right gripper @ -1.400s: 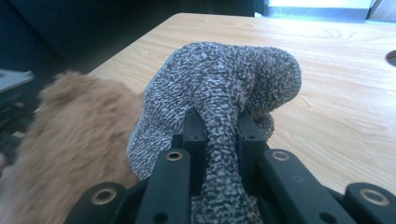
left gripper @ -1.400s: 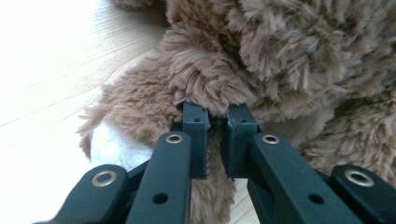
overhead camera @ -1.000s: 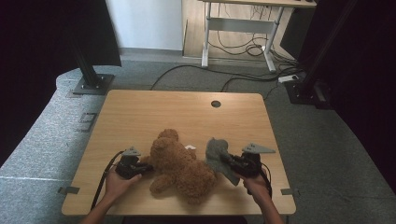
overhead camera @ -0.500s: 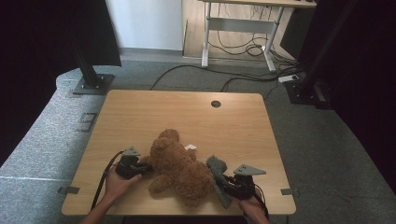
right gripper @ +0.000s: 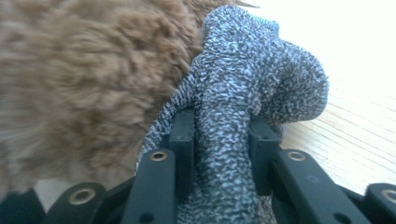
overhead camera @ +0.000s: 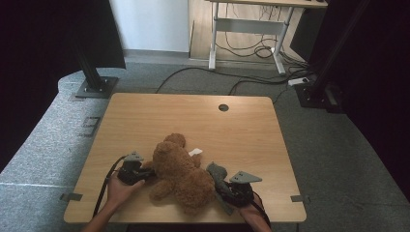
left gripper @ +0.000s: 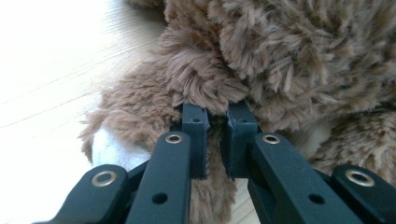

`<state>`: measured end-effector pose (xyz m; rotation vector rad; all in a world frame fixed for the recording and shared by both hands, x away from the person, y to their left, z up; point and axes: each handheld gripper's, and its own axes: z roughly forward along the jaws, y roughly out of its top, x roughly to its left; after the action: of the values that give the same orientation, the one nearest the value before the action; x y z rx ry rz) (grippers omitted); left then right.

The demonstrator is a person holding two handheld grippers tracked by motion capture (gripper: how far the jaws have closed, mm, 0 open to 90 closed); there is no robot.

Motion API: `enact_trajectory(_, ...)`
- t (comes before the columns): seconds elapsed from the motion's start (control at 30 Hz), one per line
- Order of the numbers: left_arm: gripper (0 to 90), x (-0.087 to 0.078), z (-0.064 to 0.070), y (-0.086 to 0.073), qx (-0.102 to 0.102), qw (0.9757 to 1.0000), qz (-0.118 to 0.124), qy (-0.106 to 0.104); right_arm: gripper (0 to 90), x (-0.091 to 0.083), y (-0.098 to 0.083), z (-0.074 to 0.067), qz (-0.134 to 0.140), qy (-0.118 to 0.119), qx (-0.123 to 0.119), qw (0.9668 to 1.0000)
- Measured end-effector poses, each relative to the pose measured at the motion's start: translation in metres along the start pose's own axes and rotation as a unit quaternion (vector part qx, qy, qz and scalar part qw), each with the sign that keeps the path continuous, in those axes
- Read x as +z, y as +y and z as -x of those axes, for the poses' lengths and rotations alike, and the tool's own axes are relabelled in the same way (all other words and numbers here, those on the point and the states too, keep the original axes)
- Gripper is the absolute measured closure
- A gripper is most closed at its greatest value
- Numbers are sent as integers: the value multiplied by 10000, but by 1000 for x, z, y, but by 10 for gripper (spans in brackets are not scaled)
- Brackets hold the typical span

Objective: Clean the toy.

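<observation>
Since a second ago my right gripper (overhead camera: pixel 226 189) has dropped back toward the near edge, its jaws clamped on the grey knit sock (right gripper: pixel 233 93), now beside the teddy bear (overhead camera: pixel 180 171); I judge I'm lining up to dress it. My left gripper (left gripper: pixel 215 122) pinches the bear's fur. The wooden table (overhead camera: pixel 193 118) lies open beyond; little room nearside.

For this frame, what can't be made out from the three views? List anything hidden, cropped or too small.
- White tag beside the teddy bear, high view: too small to read.
- Bear's face, high view: not discernible; both gripper views show close-up fur.
- Grey knitted cloth in the right tongs: its lower end is cut off by the frame, so what it is stays unclear.
- Left tongs: tips buried in fur, grip depth hidden.
</observation>
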<state>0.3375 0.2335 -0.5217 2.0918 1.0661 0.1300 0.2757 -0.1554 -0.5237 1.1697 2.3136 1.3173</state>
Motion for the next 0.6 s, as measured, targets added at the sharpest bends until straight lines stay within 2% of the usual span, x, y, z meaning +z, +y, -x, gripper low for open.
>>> enact_trajectory(0.13, 807, 0, -1, 0, -9, 10000, 9, 14, 734, 10, 1, 1, -126, -96, -53, 9999)
enact_trajectory(0.37, 808, -2, -4, 0, -49, 10000, 25, 65, 741, 19, 5, -1, -143, -66, -155, 9998)
enact_trajectory(0.53, 807, -2, -4, -1, -48, 10000, 27, 44, 744, 8, 3, 10, -94, -172, -61, 9998)
enact_trajectory(0.6, 807, -3, -4, -1, -48, 10000, 31, 41, 744, -1, 0, 17, -31, -259, 72, 9996)
